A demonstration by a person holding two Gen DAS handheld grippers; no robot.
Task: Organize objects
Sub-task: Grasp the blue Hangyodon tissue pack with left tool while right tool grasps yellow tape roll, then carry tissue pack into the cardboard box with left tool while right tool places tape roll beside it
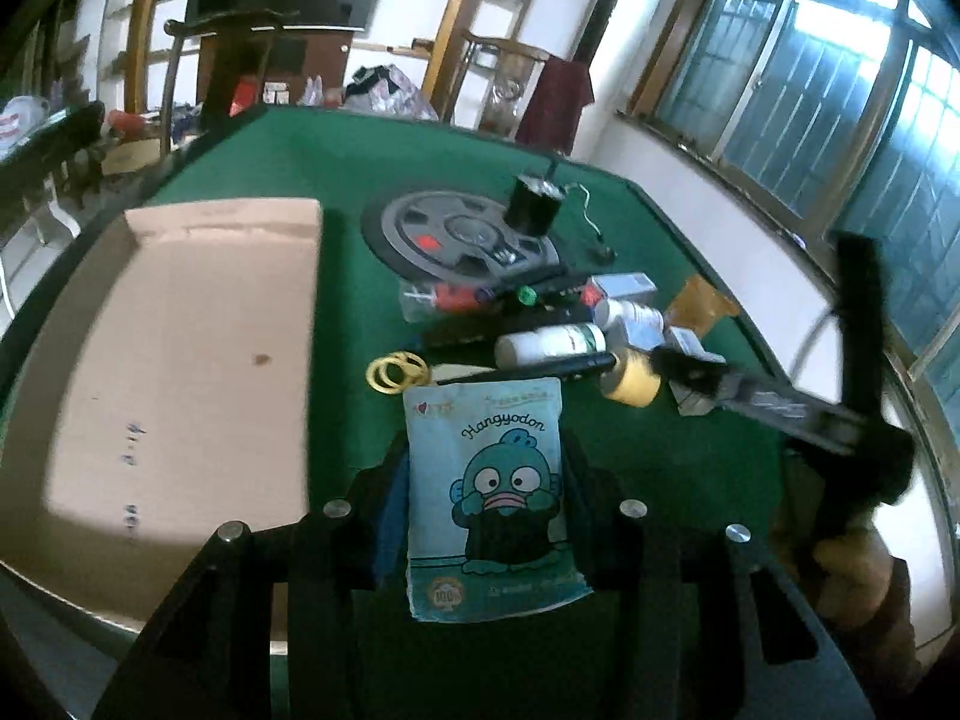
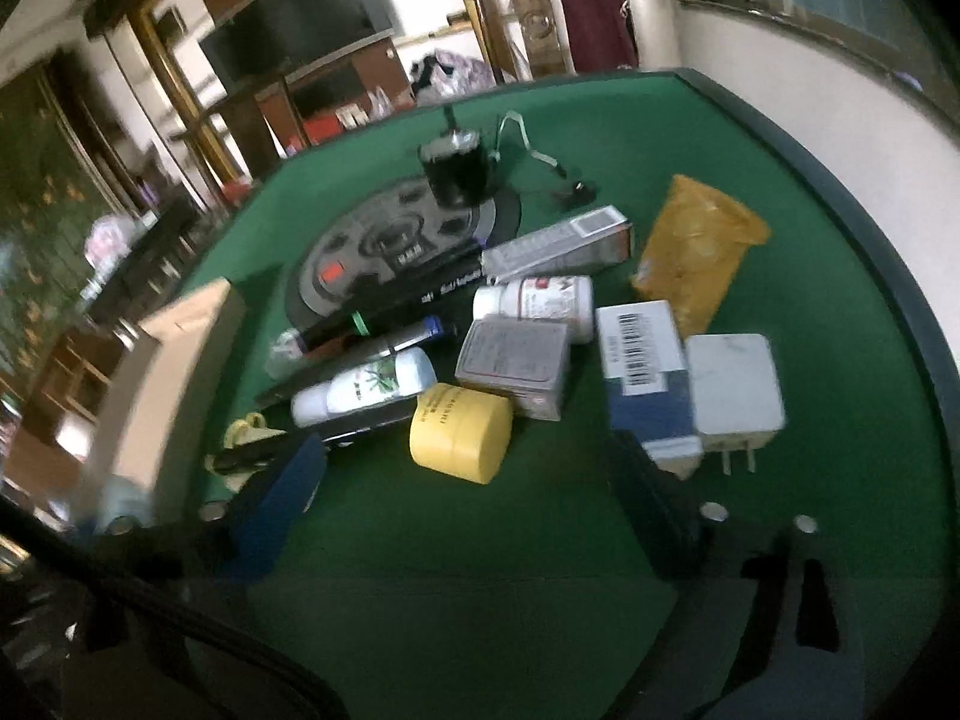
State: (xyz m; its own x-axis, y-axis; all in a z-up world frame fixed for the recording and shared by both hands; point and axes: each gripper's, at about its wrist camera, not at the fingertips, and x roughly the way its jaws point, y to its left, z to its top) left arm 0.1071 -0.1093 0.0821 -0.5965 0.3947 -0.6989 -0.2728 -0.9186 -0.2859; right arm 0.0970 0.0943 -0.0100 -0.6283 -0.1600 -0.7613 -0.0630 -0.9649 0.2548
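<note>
My left gripper (image 1: 486, 450) is shut on a light blue packet (image 1: 492, 492) with a cartoon fish and the word Hangyodon, held upright above the green table (image 1: 660, 456). An open cardboard box (image 1: 180, 360) lies just left of it. My right gripper (image 2: 465, 450) is open over the pile of small items. A yellow jar (image 2: 462, 432) lies between its fingertips, touching neither. Around the jar are a white bottle (image 2: 366, 387), a grey carton (image 2: 516, 360), a barcode box (image 2: 645, 372) and a white charger plug (image 2: 735, 396).
Farther back lie an orange pouch (image 2: 696, 252), a long box (image 2: 558, 246), pens, a round grey disc (image 2: 384, 240) and a black cylinder (image 2: 456, 168) with a cable. Yellow rubber bands (image 1: 396, 369) sit by the packet. A hand (image 1: 852, 570) holds the right gripper.
</note>
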